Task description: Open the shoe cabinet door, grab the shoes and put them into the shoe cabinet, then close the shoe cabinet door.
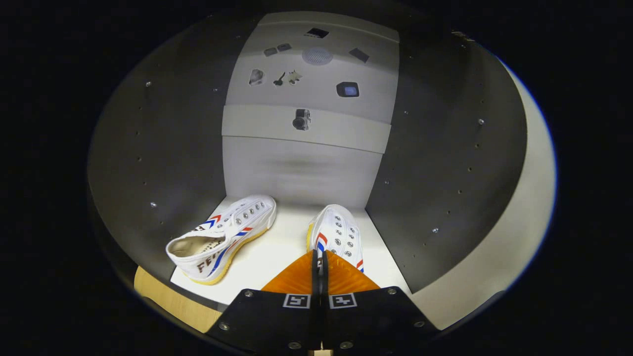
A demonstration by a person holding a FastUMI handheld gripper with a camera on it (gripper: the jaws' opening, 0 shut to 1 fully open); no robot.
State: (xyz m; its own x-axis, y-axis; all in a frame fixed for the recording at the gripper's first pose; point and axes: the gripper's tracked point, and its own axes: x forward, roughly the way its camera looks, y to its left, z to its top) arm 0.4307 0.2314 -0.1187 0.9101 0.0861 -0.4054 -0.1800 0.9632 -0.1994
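Observation:
I am looking into the open shoe cabinet, whose pale floor [283,243] holds two white sneakers with red and blue stripes. The left shoe [222,237] lies by the dark left wall [163,148], toe towards the back, its opening facing me. The right shoe [340,231] points at the back panel [301,170], with its heel at my fingertips. My gripper [320,255] is closed to a thin slit, and a strip of the shoe's heel edge shows pinched between the tips.
The dark right wall [445,148] stands close beside the right shoe. Its pale front edge [526,198] curves off to the right. A strip of wooden floor [165,296] shows below the cabinet's front lip. A gap separates the two shoes.

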